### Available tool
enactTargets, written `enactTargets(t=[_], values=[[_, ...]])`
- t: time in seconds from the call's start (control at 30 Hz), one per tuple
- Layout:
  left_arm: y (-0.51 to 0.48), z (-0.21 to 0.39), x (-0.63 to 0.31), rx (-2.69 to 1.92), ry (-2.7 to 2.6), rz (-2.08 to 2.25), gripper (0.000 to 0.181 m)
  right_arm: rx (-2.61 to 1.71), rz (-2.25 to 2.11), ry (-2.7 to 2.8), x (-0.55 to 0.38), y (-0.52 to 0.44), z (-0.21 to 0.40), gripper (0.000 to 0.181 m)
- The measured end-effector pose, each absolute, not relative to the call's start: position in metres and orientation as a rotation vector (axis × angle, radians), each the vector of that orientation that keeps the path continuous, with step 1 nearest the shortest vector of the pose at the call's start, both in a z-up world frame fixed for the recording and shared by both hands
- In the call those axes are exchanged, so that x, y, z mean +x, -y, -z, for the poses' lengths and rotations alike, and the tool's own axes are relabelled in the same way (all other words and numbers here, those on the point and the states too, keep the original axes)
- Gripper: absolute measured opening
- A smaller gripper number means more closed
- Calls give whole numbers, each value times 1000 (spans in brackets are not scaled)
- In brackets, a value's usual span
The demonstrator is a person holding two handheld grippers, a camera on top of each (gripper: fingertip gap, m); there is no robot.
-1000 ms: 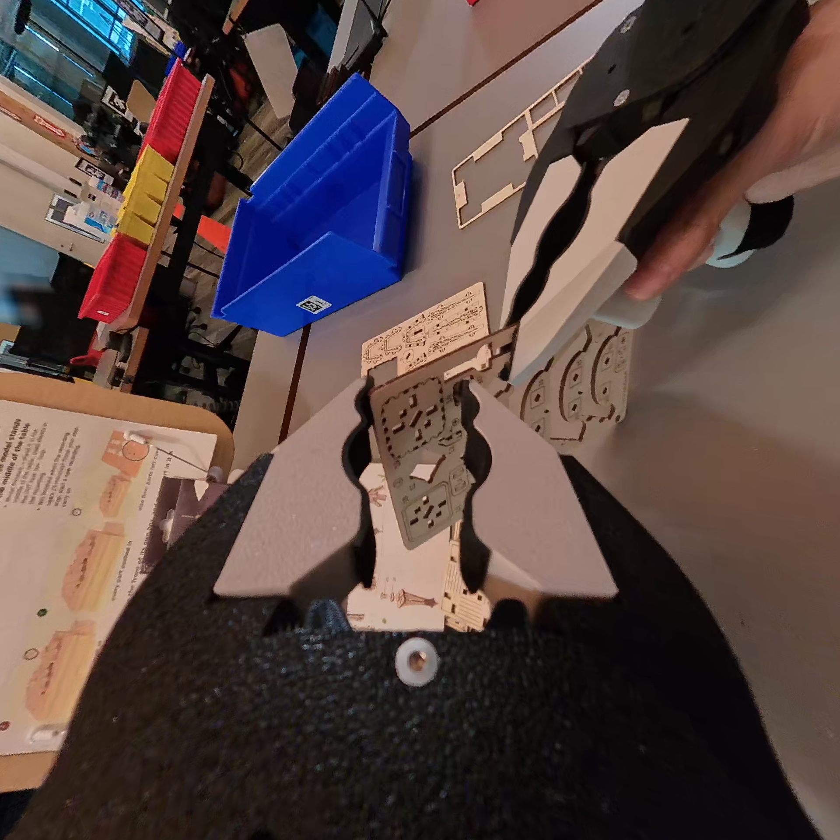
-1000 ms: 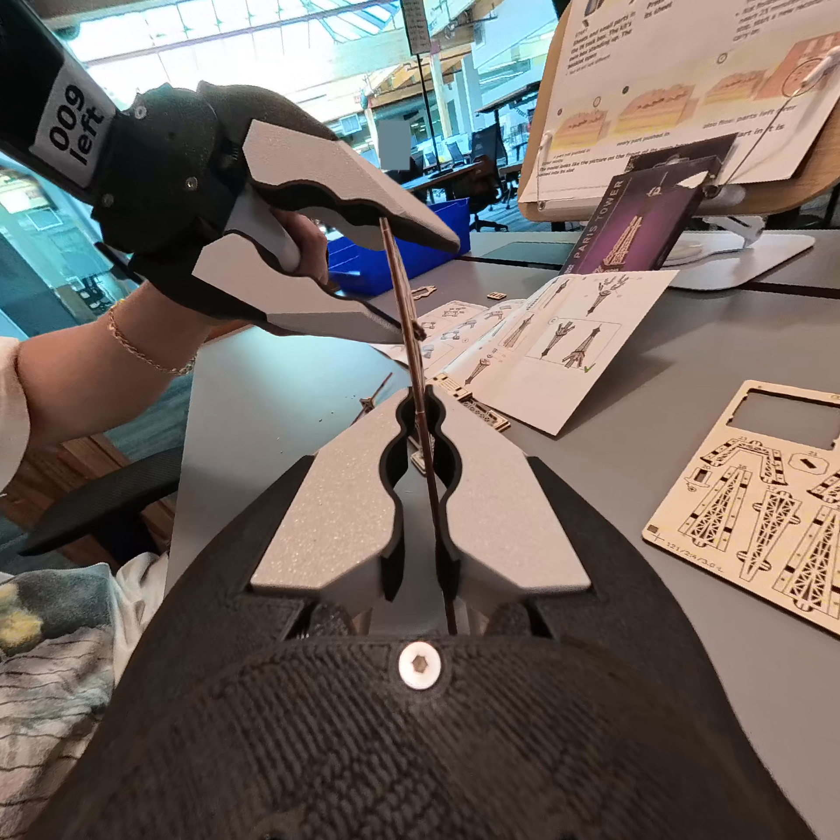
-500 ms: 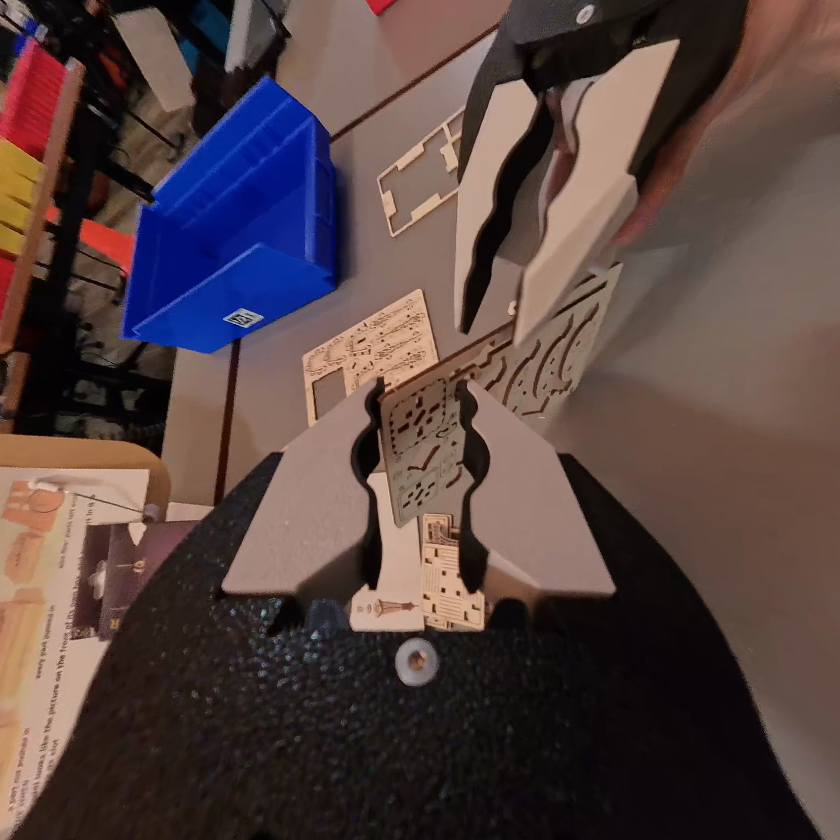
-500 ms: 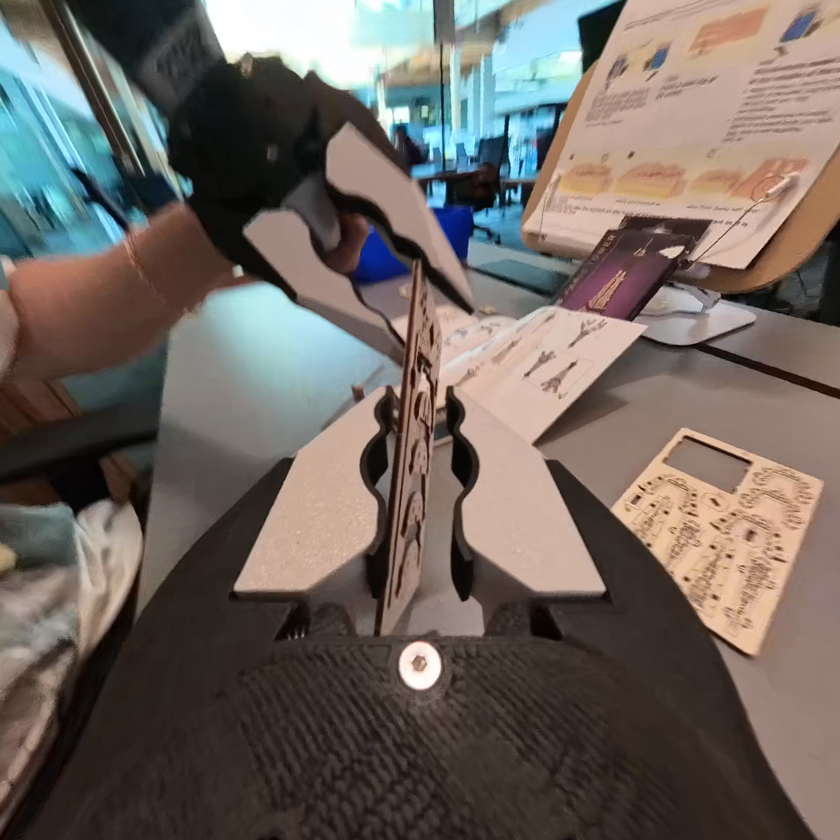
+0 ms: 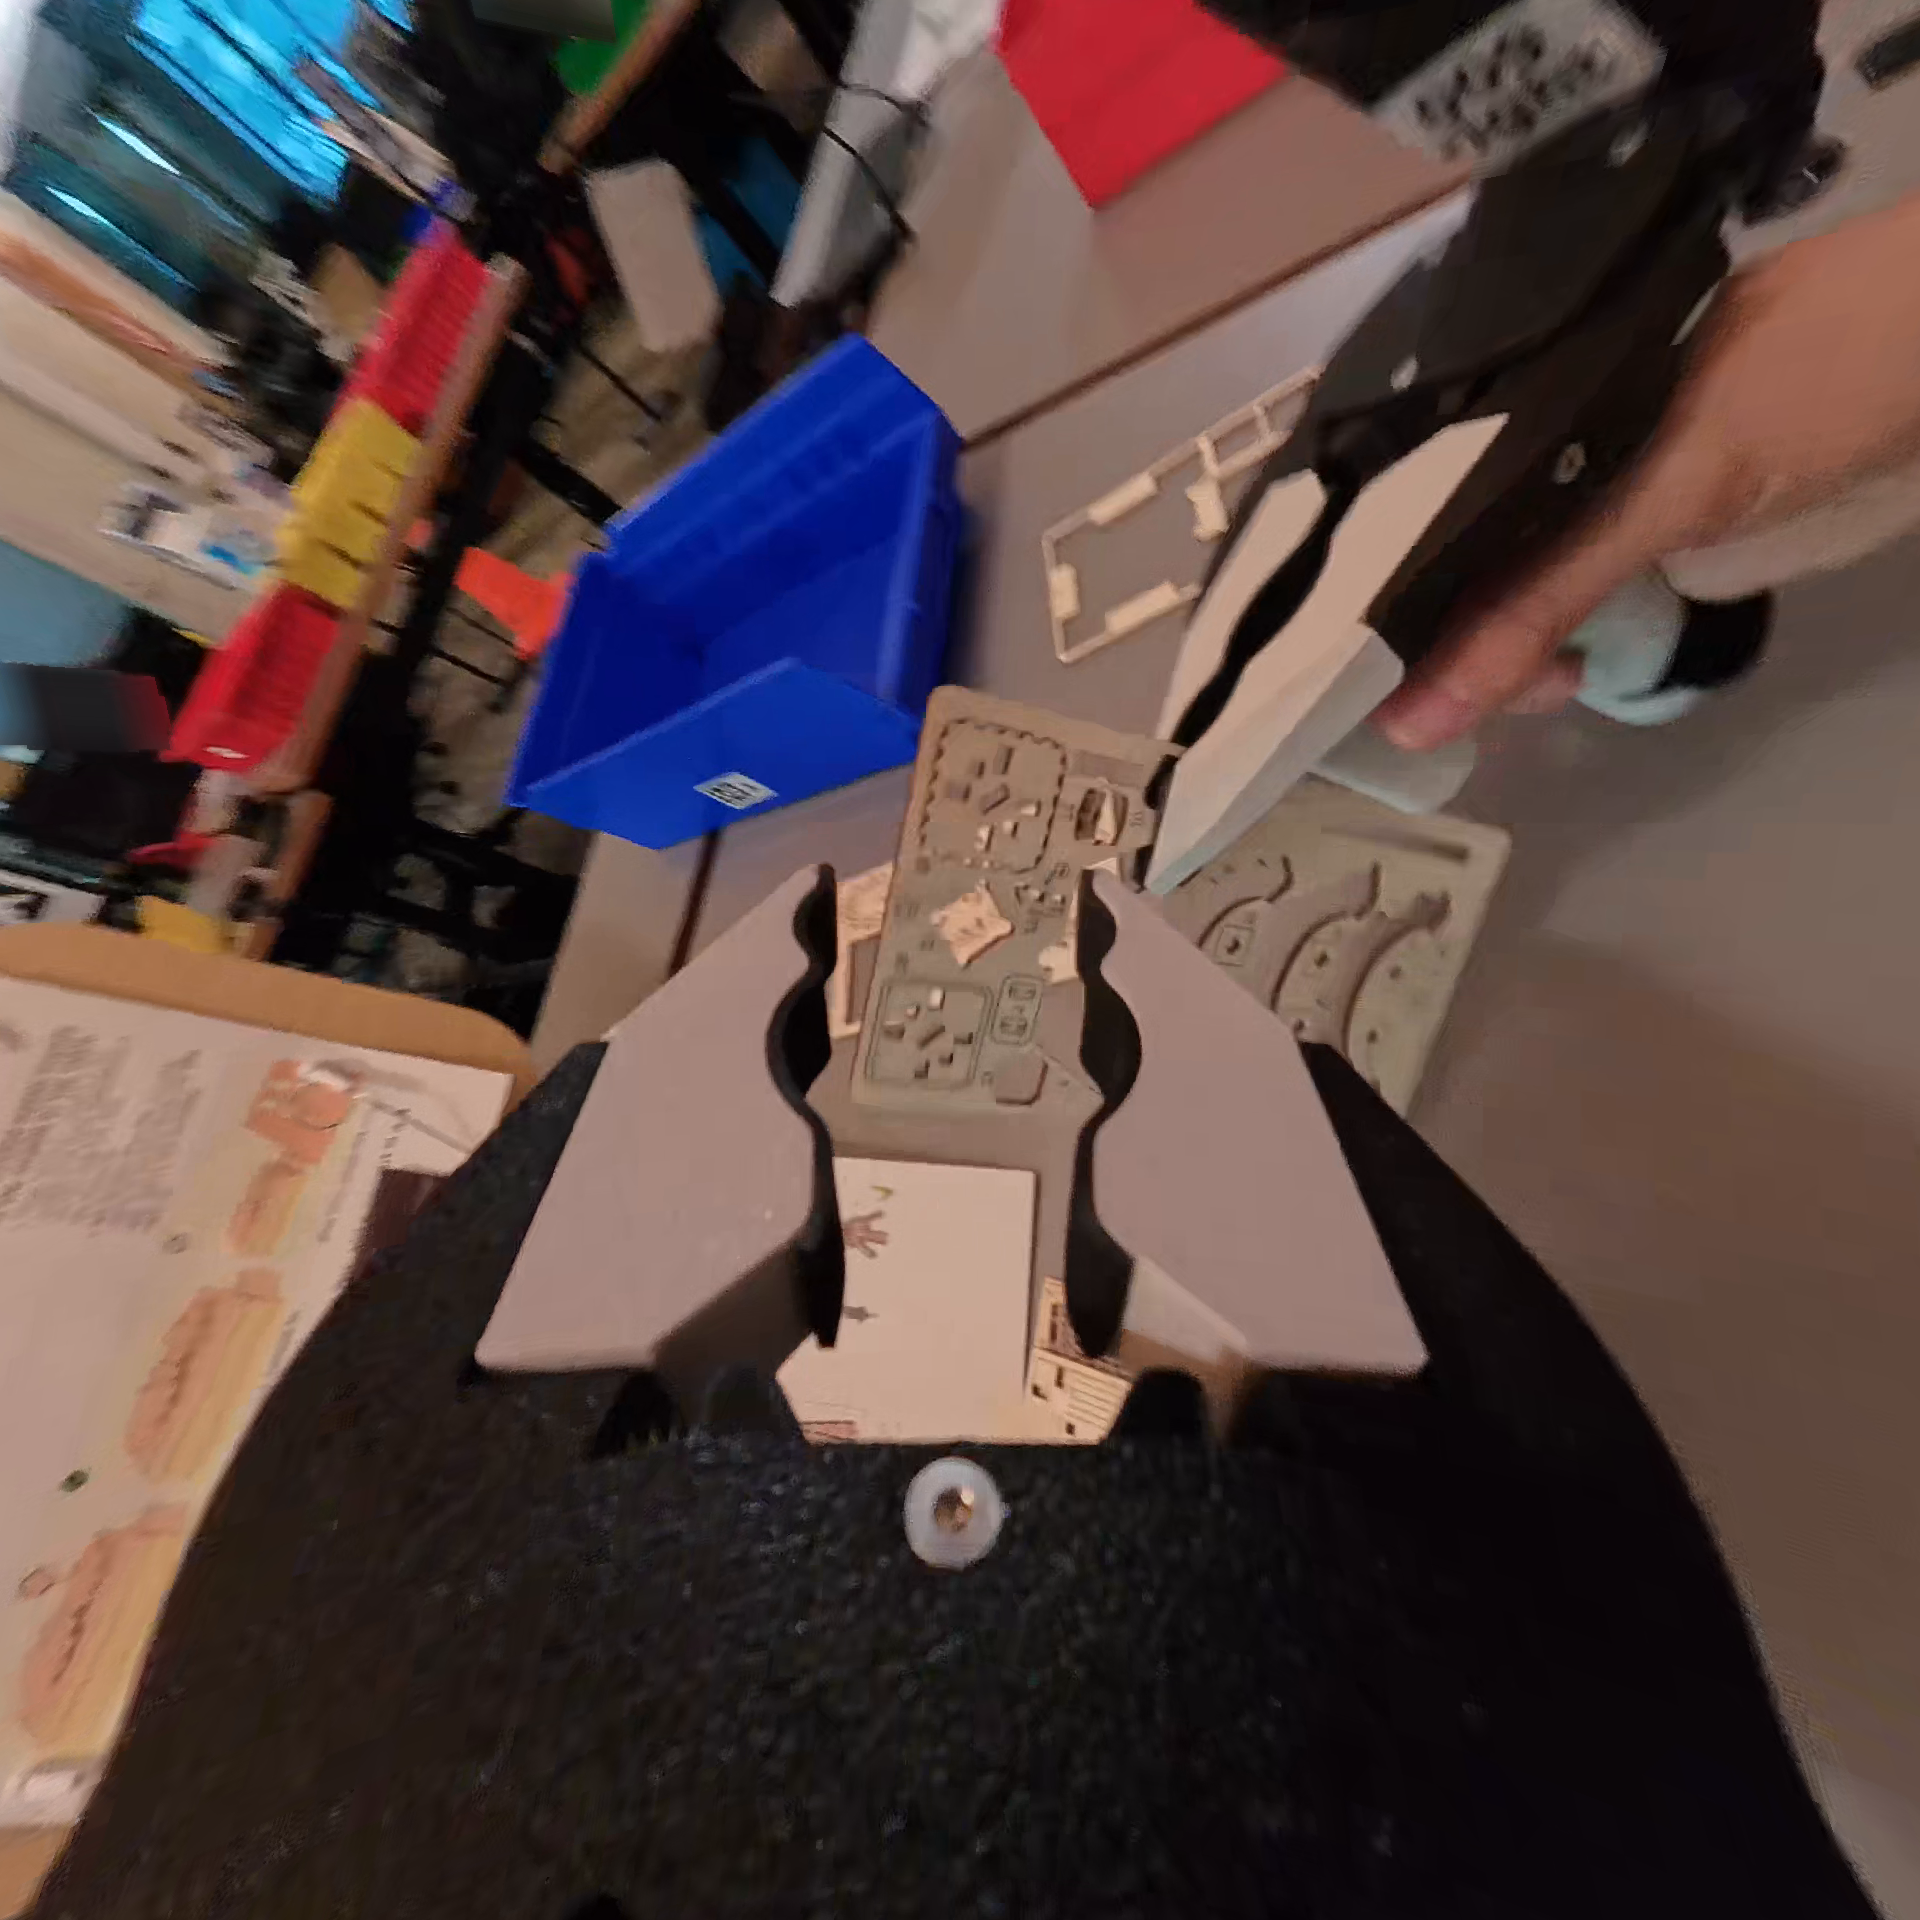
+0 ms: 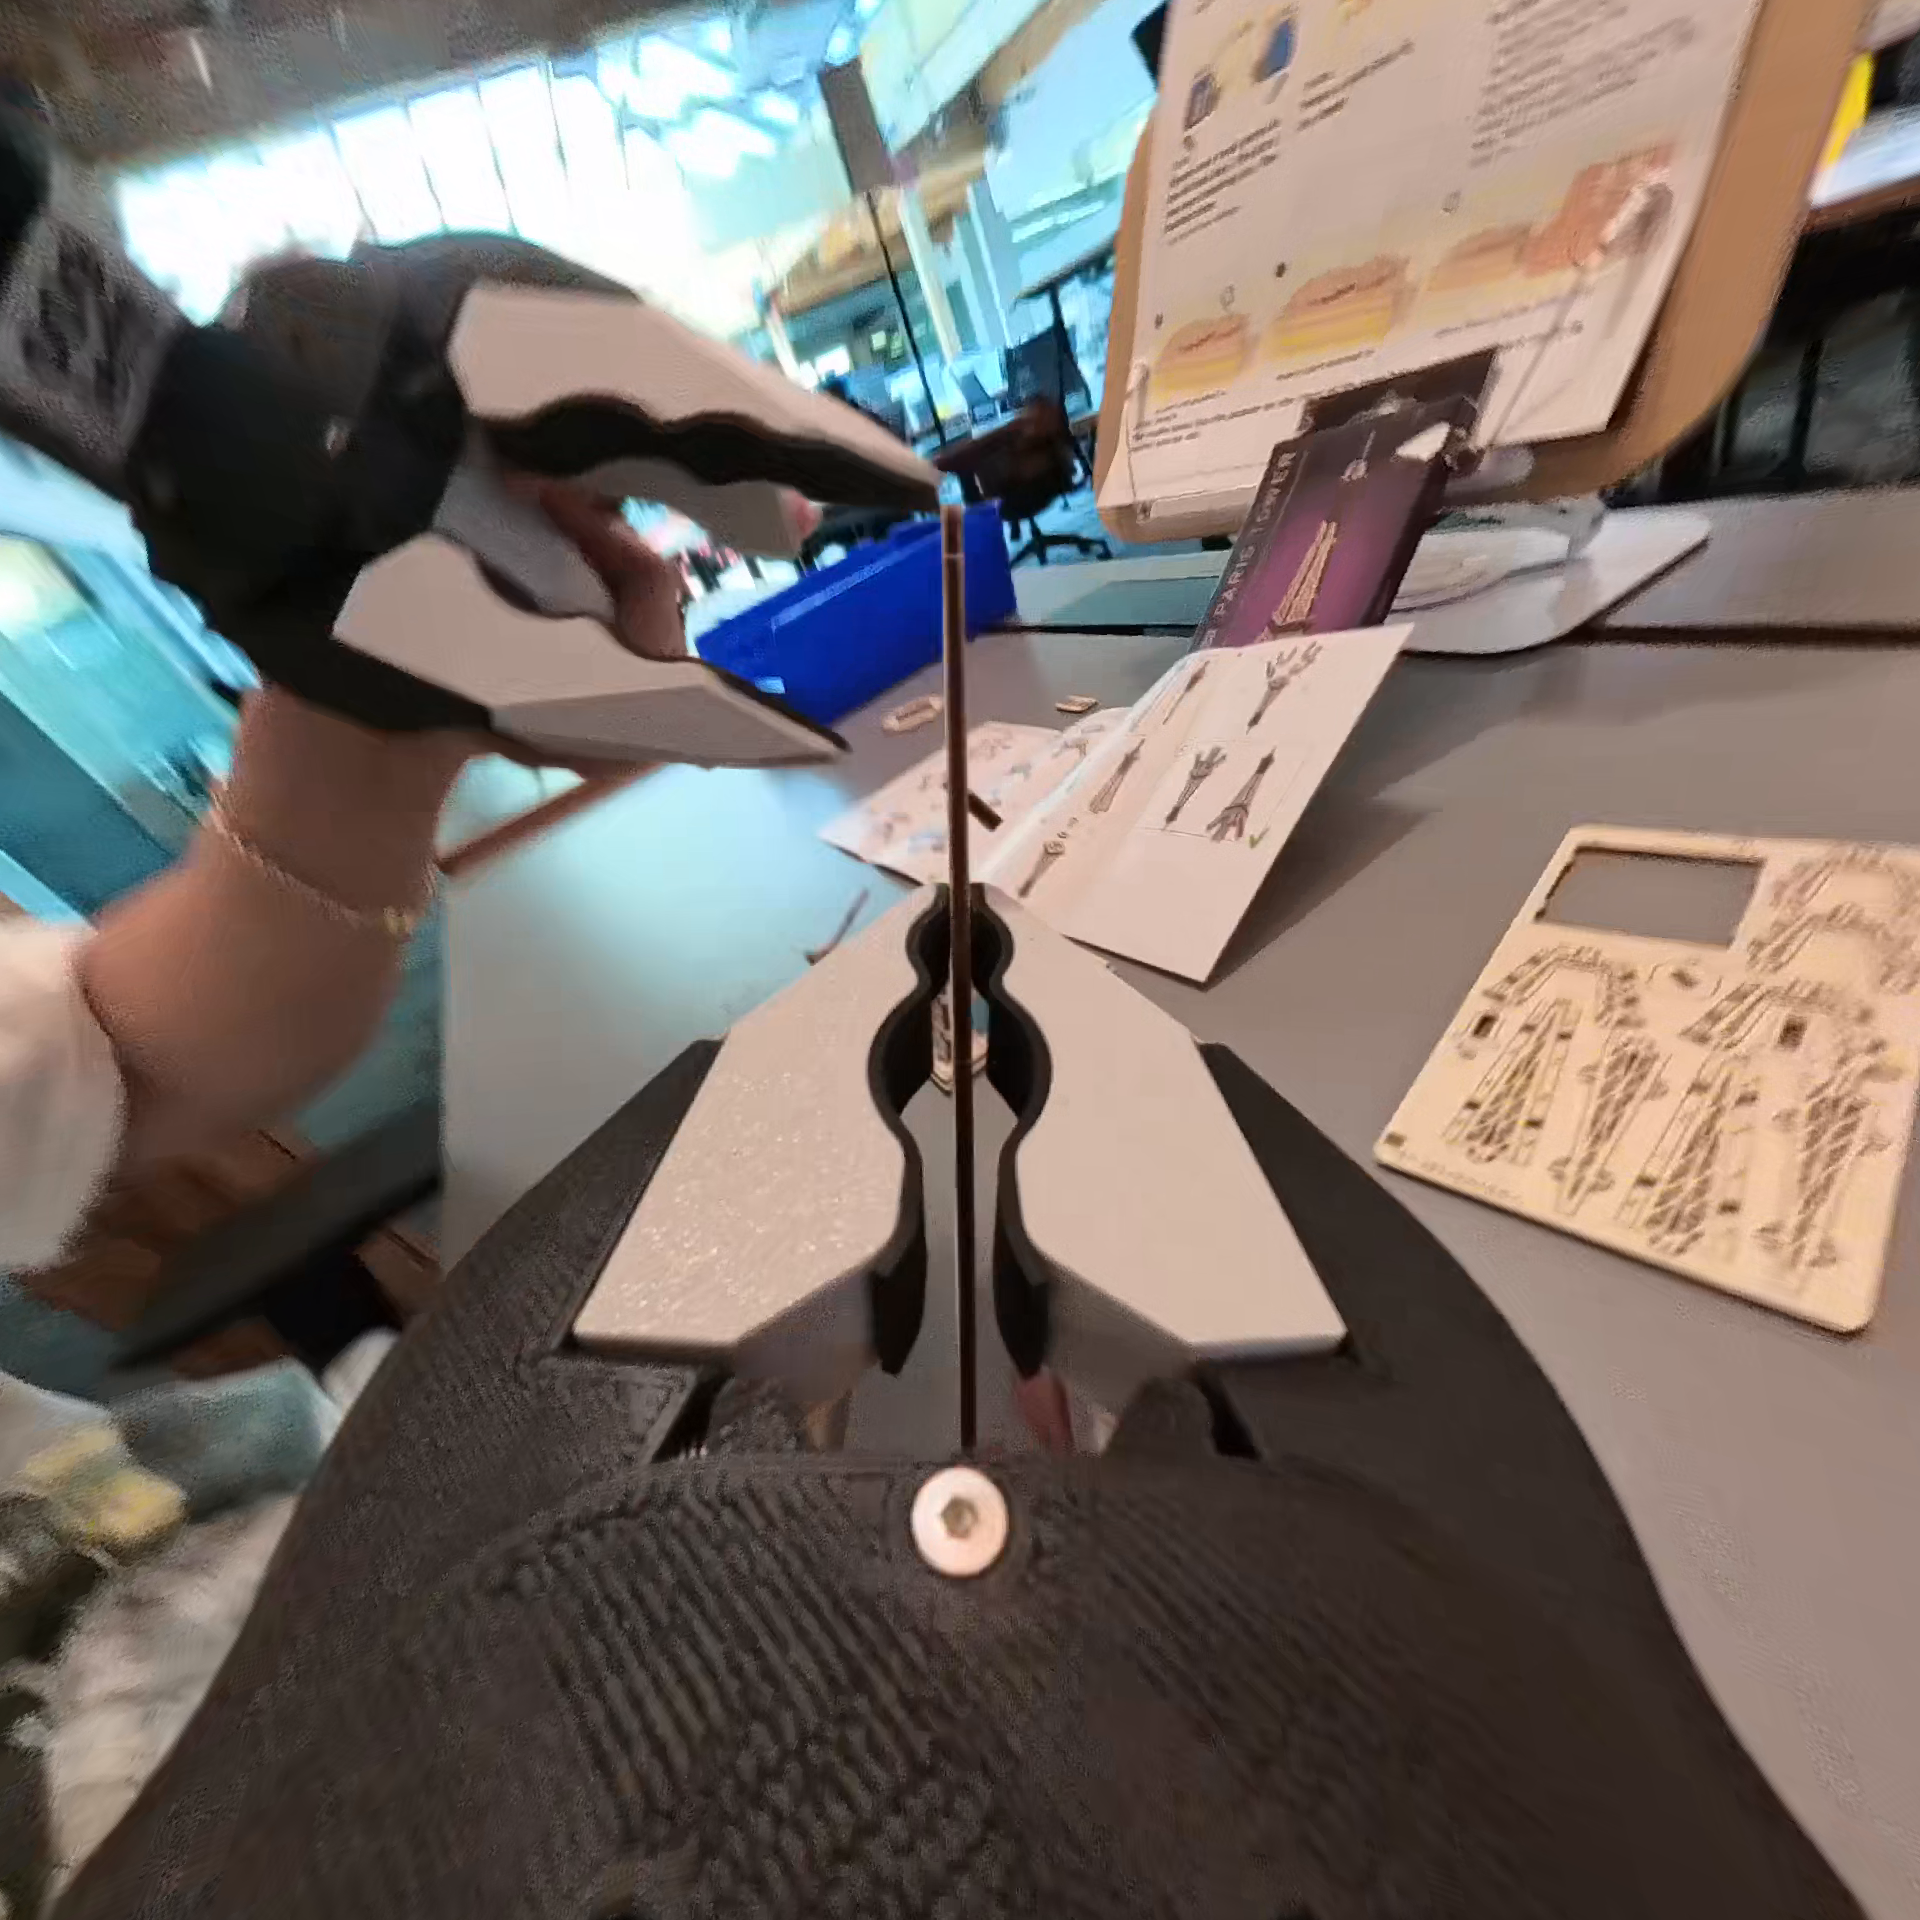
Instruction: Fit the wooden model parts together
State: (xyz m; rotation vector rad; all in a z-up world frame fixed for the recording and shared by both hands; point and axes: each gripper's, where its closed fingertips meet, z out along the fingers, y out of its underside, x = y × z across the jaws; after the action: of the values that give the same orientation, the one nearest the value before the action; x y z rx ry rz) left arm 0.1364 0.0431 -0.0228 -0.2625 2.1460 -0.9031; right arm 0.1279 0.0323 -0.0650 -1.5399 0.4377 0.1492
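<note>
A thin wooden parts sheet (image 5: pixel 971 935) with punched-out shapes stands on edge above the grey table (image 5: pixel 1662 1299). My right gripper (image 6: pixel 961 904) is shut on it; in the right wrist view the sheet (image 6: pixel 957 727) shows edge-on, running between the fingers. In the left wrist view the right gripper (image 5: pixel 1169 862) clamps the sheet's right side. My left gripper (image 5: pixel 961 883) is open, with the sheet just beyond its fingertips. In the right wrist view the left gripper (image 6: pixel 883 613) gapes around the sheet's top edge. A panel with arch cut-outs (image 5: pixel 1340 935) adjoins; I cannot tell if it is the same sheet.
A blue bin (image 5: pixel 748 644) and an empty wooden frame (image 5: pixel 1143 551) lie at the back. A wooden sheet of tower parts (image 6: pixel 1662 1070), a folded booklet (image 6: pixel 1174 810), a purple box (image 6: pixel 1340 540) and an instruction board (image 6: pixel 1403 208) sit on the table. My hands' fingertips stand some 5 centimeters from each other.
My left gripper has let go of the sheet and opened wide. My right gripper still holds the sheet, which it has turned upright and edge-on.
</note>
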Motion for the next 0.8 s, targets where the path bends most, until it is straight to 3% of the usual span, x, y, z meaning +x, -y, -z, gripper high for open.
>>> enactTargets(t=[0.03, 0.07, 0.13, 0.23, 0.3, 0.8], values=[[-44, 19, 134, -262, -2108, 922, 35, -1503, -204, -496, 132, -31, 67, 0], [-41, 20, 127, -243, -2109, 947, 21, -1485, -253, -520, 134, -30, 69, 0], [-36, 28, 119, -239, -2108, 977, 10, -1483, -301, -549, 136, -31, 77, 0], [-35, 51, 119, -248, -2120, 904, 11, -1496, -327, -563, 135, -37, 86, 0], [-28, 61, 120, -222, -2112, 905, 0, -1506, -332, -572, 134, -41, 90, 0], [-36, 104, 146, -255, -2240, 731, 0, -1552, -471, -643, 129, -52, 117, 0]])
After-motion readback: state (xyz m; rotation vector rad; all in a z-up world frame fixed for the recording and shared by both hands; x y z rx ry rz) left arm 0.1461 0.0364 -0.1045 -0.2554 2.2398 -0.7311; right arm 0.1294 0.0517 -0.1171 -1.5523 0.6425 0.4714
